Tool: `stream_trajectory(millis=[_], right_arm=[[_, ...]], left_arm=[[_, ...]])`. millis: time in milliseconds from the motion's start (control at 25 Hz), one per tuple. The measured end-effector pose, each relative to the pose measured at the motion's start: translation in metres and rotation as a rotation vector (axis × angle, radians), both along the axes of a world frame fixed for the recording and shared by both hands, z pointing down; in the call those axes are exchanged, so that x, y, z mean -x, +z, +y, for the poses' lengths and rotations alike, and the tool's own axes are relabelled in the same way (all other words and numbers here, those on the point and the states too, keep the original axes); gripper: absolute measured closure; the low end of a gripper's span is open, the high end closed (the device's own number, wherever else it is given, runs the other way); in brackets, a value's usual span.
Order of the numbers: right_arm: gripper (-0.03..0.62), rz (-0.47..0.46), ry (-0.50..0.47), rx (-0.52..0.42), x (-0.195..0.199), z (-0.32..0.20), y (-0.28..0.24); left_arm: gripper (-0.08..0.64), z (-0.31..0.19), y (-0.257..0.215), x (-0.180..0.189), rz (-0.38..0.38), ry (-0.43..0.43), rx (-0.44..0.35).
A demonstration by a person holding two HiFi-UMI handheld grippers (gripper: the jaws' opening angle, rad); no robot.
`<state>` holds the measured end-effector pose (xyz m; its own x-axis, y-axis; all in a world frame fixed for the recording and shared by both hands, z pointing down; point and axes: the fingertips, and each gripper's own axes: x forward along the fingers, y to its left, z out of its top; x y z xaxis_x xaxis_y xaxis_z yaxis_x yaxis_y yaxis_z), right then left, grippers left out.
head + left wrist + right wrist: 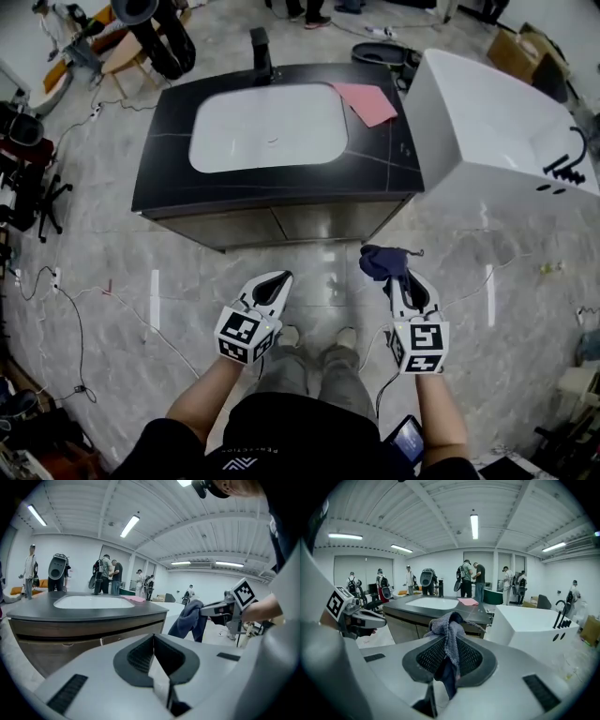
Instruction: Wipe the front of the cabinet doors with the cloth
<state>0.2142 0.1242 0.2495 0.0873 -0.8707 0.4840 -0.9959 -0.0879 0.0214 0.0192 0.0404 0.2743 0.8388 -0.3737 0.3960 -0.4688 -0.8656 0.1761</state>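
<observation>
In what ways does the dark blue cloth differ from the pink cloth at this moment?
The dark blue cloth is bunched up; the pink cloth lies flat. The dark blue cloth is clamped in the right gripper above the floor; the pink cloth rests on the counter beside the sink. Neither touches the cabinet doors.

Cabinet (173,183): dark top with a white basin (269,127) set in it; its doors (309,223) face the person.
Pink cloth (367,101): flat on the top, right of the basin.
Right gripper (401,281): dark blue cloth (382,261) bunched at its tip, near the doors, not touching.
Left gripper (274,281): level with the right gripper, short of the doors.
Tub (497,131): white, just right of the cabinet.
</observation>
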Motion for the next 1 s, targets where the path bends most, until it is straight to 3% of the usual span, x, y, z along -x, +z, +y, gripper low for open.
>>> stream_trajectory(millis=[240, 480, 1000], right_arm=[[0.523, -0.112, -0.001, -0.046, 0.023, 0.020, -0.041], [0.523, -0.234, -0.037, -0.083, 0.048, 0.032, -0.069], [0.523, -0.268, -0.113, -0.129, 0.081, 0.034, -0.101]], left_arm=[[0.551, 0.000, -0.044, 0.007, 0.052, -0.009, -0.042], [0.551, 0.011, -0.063, 0.022, 0.058, -0.019, -0.055], [0.551, 0.016, -0.077, 0.053, 0.063, -0.102, -0.047]])
